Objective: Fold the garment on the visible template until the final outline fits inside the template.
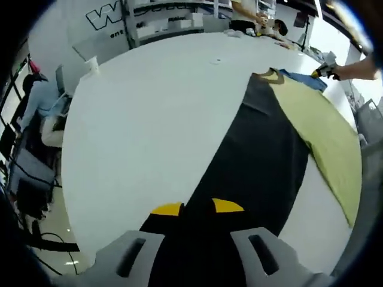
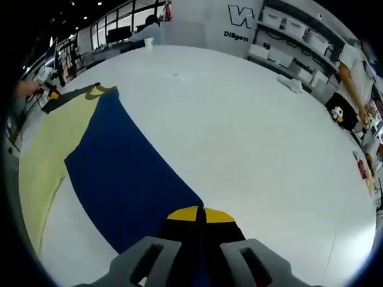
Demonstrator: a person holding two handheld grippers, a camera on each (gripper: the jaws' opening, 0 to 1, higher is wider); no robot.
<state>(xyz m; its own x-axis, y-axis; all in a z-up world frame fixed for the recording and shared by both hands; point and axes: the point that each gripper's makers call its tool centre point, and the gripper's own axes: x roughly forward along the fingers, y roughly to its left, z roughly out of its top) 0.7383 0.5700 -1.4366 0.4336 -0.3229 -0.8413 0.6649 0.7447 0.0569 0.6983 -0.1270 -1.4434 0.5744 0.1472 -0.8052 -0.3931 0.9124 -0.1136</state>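
Observation:
A garment with black, yellow-green and blue panels lies stretched long on the white table. My left gripper is shut on the black end; fabric runs straight out from between its yellow tips. My right gripper is shut on the blue end in the same way. In the left gripper view the right gripper shows far off at the blue corner, held by a hand. In the right gripper view the left gripper shows by the black corner.
A white cup stands near the table's far edge. A white crumpled object lies at the far right. One person sits at a desk beside the table, another stands at its right edge. Shelves line the back wall.

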